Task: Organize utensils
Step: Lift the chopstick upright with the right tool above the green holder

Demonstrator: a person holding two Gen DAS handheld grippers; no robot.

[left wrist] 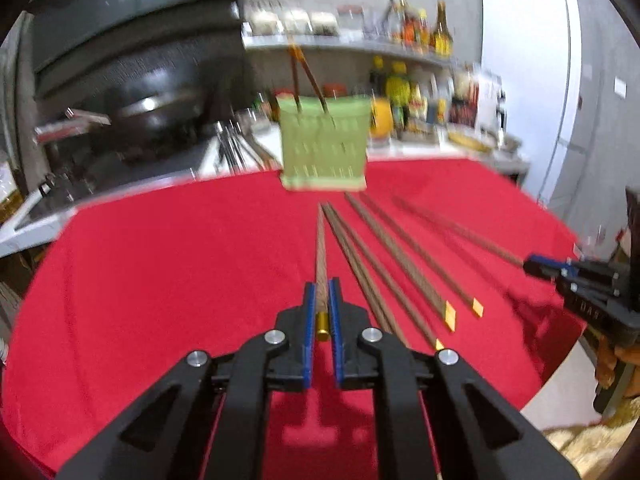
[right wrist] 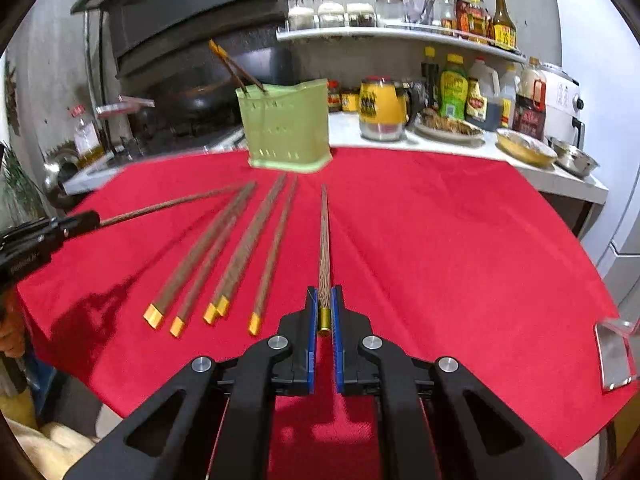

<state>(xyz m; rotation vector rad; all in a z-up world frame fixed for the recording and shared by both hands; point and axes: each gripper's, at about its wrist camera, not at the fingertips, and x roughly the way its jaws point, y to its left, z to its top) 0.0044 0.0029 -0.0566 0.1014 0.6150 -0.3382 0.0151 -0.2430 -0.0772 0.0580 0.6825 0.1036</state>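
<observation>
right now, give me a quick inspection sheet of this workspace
surface: red cloth over the table
job's things: green holder at the far edge with two chopsticks upright in it; five loose chopsticks lying side by side on the cloth
clutter: clear object at the cloth's right edge
grippers: left gripper shut on one chopstick; right gripper shut on another chopstick
cables: nothing seen
surroundings: shelf of bottles and jars, counter with dishes, dark wok behind
</observation>
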